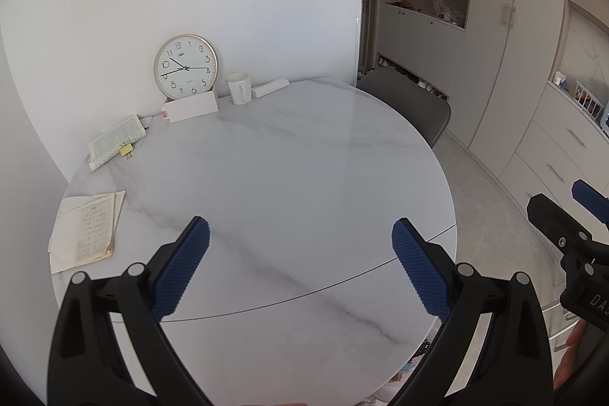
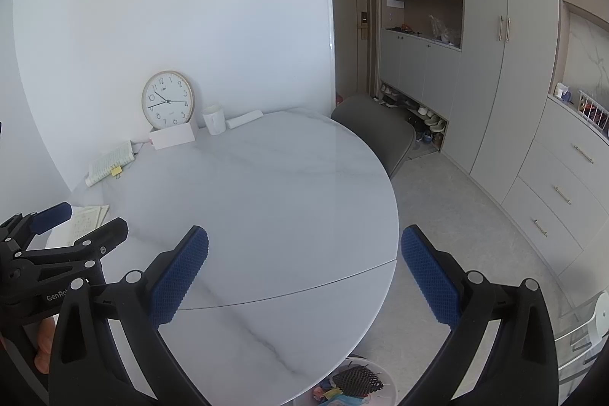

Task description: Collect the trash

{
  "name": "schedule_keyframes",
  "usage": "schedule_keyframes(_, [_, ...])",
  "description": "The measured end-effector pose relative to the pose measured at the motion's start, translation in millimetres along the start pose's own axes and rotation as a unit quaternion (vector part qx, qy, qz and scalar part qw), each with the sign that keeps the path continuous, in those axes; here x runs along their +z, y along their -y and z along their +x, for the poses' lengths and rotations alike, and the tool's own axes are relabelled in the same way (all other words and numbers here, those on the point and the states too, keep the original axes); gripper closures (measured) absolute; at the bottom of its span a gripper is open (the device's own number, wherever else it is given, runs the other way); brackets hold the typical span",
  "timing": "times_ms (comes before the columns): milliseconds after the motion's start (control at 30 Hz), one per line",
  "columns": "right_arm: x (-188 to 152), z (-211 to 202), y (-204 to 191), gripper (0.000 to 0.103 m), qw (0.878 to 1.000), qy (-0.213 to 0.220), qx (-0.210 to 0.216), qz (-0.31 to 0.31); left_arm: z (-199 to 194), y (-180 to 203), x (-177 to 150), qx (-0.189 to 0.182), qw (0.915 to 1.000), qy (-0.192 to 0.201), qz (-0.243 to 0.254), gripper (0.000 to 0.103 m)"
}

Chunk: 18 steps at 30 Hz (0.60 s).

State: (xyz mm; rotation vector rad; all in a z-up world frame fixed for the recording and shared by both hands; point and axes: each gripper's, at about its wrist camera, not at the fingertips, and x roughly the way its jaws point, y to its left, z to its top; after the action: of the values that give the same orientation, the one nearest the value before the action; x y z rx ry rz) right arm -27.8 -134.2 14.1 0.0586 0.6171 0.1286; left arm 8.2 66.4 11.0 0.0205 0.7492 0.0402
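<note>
Trash sits in a white round bin on the floor under the near right edge of the round white marble table. I hold my left claw level above the near tabletop, spread wide, gripping nothing. My right claw hovers beside it over the table's right edge, equally wide and empty.

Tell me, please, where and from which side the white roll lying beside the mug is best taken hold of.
Grip the white roll across its middle, coming from the near side, over the open table. It lies flat along the far edge, the wall close behind it and the mug at its left end. Both tools are open and empty; the right tool is probably nearer.
</note>
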Motion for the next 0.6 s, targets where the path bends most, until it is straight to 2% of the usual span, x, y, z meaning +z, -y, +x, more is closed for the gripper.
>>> schedule_keyframes(600, [-3.1, -3.0, -1.1, 0.002, 1.0, 0.0, -0.008, -0.001, -3.0, -3.2, -3.3, -0.006, 1.0, 0.0, 0.002, 0.011])
